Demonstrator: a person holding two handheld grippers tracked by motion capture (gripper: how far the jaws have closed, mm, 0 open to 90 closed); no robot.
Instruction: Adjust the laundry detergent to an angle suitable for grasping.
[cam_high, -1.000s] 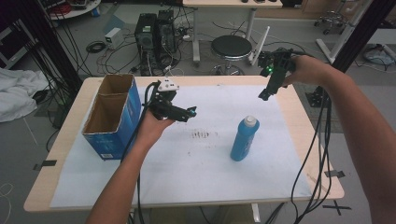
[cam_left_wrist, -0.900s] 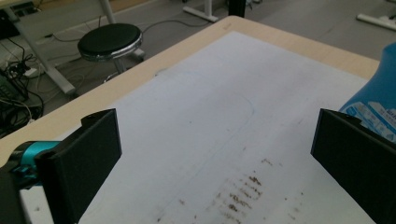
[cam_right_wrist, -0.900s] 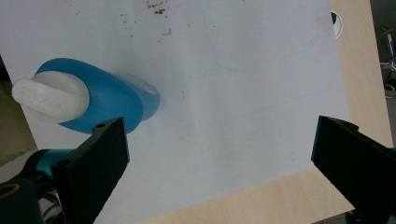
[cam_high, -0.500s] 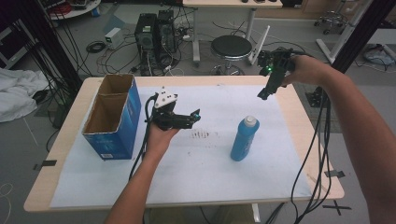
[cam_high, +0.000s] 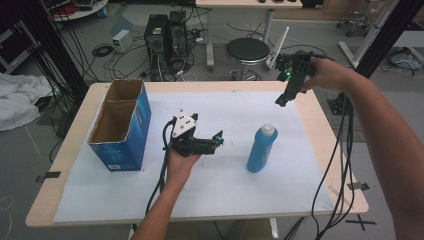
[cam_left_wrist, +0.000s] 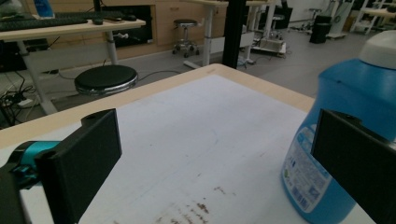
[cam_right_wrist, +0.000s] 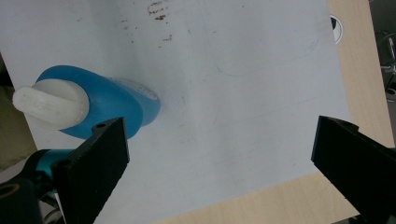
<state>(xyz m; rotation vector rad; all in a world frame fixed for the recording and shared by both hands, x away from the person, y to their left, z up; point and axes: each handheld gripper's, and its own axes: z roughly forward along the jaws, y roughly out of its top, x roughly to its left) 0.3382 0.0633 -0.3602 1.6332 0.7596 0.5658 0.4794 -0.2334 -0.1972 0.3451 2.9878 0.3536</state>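
Bottle (cam_left_wrist: 336, 140) cut off by left tool (cam_left_wrist: 224, 154) jaw; both tools spread, right tool (cam_right_wrist: 219, 163) too

One blue bottle (cam_high: 261, 149), one cardboard box (cam_high: 121, 125), two grippers.

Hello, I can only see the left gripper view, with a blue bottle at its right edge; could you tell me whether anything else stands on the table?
Observer: Yes. In the high view an open blue cardboard box stands on the table's left side, behind the left gripper.
Operator: Thank you. Is the bottle upright, with its cap on?
Observer: It is. The blue bottle stands upright, and the right gripper view looks down on its white cap.
Operator: And where is the right gripper?
Observer: The right gripper is held above the table's far right part, jaws wide apart and empty, pointing down.
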